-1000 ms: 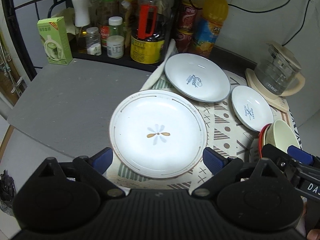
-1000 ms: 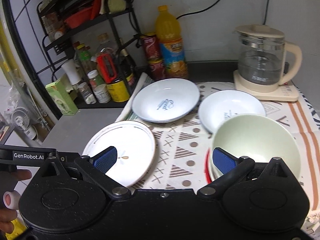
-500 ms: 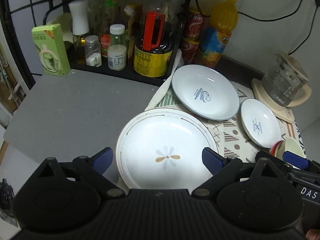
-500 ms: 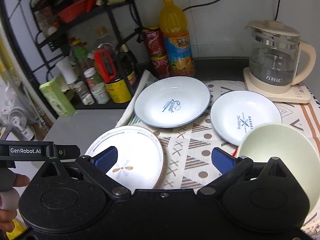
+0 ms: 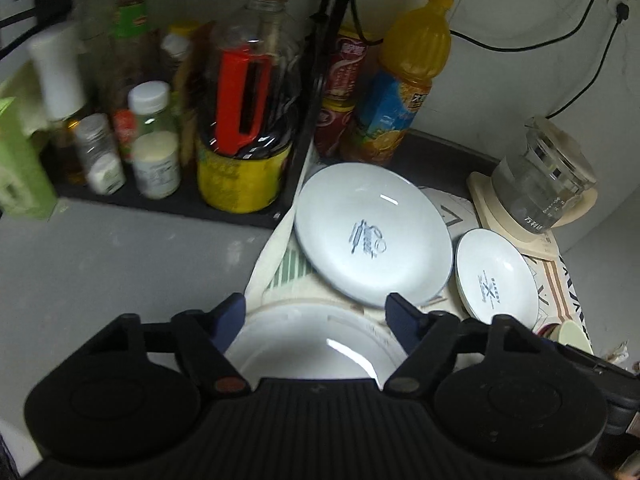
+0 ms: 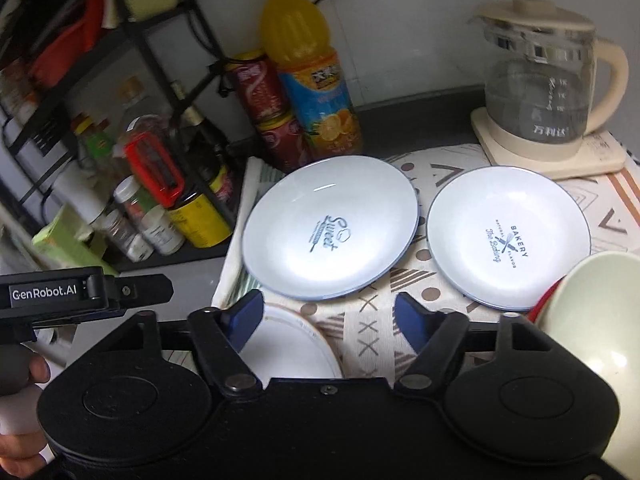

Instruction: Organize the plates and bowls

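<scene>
Hovering over the near white plate [image 5: 312, 344], left gripper [image 5: 316, 312] held with jaws spread and empty, right gripper [image 6: 330, 312] likewise parted, "Sweet" plate [image 6: 332, 236] seen just beyond that plate, "Bakery" plate [image 6: 508, 236] beside it, green bowl [image 6: 600, 320] nearest the right edge.

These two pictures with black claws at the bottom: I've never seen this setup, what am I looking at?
No robot here: a person holds two handheld grippers, each with a camera looking along its blue-tipped fingers. One picture is from the left gripper, the other from the right gripper. Both are open and hold nothing. On a patterned cloth lie a rimmed plate, partly under the left gripper, a "Sweet" plate, a "Bakery" plate and a pale green bowl. Behind stand a kettle, a juice bottle and a rack of bottles.
</scene>
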Available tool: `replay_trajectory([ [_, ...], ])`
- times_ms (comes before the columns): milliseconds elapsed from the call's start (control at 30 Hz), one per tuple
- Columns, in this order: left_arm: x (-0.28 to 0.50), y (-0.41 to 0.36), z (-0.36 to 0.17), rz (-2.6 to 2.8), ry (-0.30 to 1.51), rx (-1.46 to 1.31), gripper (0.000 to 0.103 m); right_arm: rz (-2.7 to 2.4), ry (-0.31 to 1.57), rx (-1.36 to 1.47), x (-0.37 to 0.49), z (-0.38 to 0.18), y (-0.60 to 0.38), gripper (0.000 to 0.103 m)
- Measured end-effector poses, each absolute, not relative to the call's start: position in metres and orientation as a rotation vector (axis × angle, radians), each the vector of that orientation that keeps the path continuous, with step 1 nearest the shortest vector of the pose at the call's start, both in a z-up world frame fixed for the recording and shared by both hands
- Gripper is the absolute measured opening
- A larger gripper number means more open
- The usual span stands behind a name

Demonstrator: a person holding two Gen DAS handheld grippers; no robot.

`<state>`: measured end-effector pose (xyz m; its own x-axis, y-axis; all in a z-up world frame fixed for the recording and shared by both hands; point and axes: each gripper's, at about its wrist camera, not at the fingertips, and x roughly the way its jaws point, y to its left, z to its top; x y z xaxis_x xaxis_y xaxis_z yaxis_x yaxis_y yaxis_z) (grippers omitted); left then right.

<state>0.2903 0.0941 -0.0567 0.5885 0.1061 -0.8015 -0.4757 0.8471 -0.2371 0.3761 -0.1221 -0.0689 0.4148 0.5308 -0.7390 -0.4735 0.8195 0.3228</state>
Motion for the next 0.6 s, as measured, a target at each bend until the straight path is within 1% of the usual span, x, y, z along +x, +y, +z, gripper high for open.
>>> replay_trajectory([
  [167, 0.320, 0.106, -0.074, 0.291, 0.905, -0.450, 0.061, 0.572, 0.968, 0.124, 0.389, -0.084, -0.111, 0.062],
  [333, 0.341, 0.116, -0.097, 0.262, 0.932, -0.445, 0.055, 0.510, 1.007, 0.136, 0.400, -0.102, -0.097, 0.053],
  [367, 0.345, 0.118, -0.103, 0.256, 0.944, -0.447, 0.052, 0.499, 1.019, 0.138, 0.403, -0.106, -0.095, 0.052],
  [433, 0.353, 0.122, -0.113, 0.244, 0.964, -0.457, 0.048, 0.472, 1.043, 0.141, 0.408, -0.114, -0.091, 0.049],
  [600, 0.367, 0.130, -0.131, 0.223, 0.992, -0.466, 0.043, 0.420, 1.093, 0.166, 0.420, -0.135, -0.085, 0.043],
])
